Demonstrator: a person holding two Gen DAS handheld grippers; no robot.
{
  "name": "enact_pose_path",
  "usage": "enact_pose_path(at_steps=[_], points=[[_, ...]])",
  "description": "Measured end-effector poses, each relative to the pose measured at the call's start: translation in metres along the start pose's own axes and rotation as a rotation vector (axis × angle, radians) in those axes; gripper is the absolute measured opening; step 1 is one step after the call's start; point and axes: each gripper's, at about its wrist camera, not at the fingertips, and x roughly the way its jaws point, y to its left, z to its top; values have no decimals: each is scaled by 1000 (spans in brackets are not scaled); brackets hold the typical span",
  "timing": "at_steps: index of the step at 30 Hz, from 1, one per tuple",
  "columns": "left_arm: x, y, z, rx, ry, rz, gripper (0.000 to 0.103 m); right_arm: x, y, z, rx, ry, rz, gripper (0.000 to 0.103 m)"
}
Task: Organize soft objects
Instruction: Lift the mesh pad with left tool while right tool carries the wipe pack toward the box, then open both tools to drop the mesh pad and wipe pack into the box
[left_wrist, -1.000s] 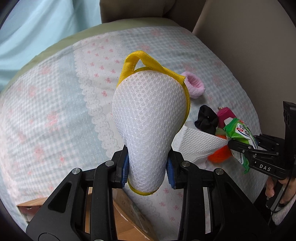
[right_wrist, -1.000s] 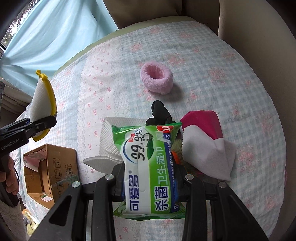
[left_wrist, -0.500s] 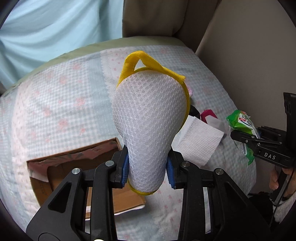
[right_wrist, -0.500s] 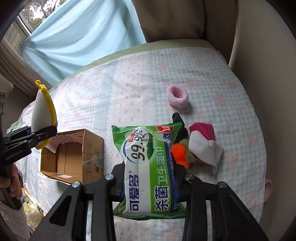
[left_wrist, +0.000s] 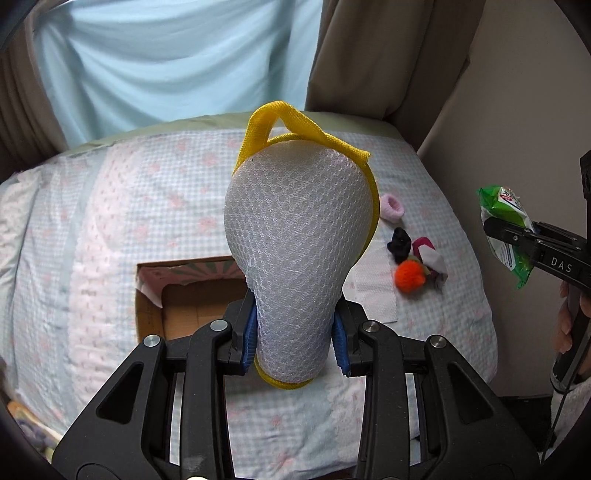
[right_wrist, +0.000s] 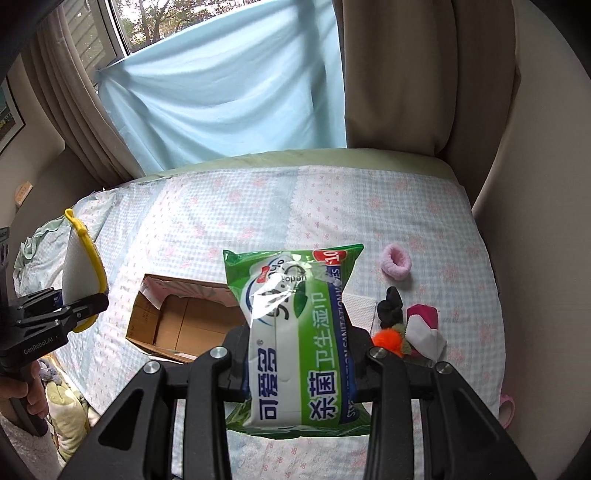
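Left gripper (left_wrist: 294, 341) was clamped on the narrow lower end of a white mesh sponge (left_wrist: 299, 258) edged in yellow tape with a loop at its top, held above the bed (left_wrist: 74, 258). Right gripper (right_wrist: 300, 363) was pinching a green pack of wet wipes (right_wrist: 295, 321) by its middle, also held clear of the bedspread. Both items looked lifted and in transit. An open cardboard box (right_wrist: 184, 325) lay on the bed beneath and between them, apparently the destination. I judged the next move to be bringing each item over the opening and lowering before letting go, one at a time so they did not collide. Other soft things remained to the right on the bed: a pink scrunchie (right_wrist: 396, 261), a black scrunchie (right_wrist: 389, 308), an orange pompom (right_wrist: 388, 340) and a folded white cloth (left_wrist: 373, 284).
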Motion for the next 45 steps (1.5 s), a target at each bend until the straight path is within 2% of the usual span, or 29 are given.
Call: enact_pose_path(at_steps=[6, 10, 16, 19, 27, 36, 40, 41, 42, 43, 44, 45], points=[[-19, 61, -8, 12, 19, -3, 30, 3, 78, 5, 17, -16, 6, 33], [-19, 111, -17, 19, 52, -20, 30, 23, 131, 3, 33, 7, 11, 33], [4, 175, -33, 58, 133, -8, 30, 76, 192, -3, 69, 62, 19, 33], [24, 194, -39, 69, 180, -5, 30, 104, 212, -6, 67, 102, 11, 33], [91, 211, -49, 70, 302, -37, 30, 167, 223, -11, 34, 216, -37, 33], [171, 192, -55, 97, 441, -80, 30, 236, 192, -24, 92, 371, -41, 33], [195, 183, -59, 112, 488, -72, 30, 249, 181, -26, 140, 396, -22, 33], [199, 182, -60, 111, 498, -72, 38, 251, 178, -26, 154, 398, -20, 33], [202, 181, -59, 109, 502, -70, 50, 252, 176, -26, 169, 396, -17, 36], [205, 180, -59, 110, 499, -59, 87, 253, 175, -24, 184, 384, -12, 41], [206, 179, -58, 114, 497, -52, 102, 254, 173, -23, 207, 370, -3, 62], [206, 178, -56, 119, 497, -43, 103, 256, 171, -23, 234, 368, 12, 97]])
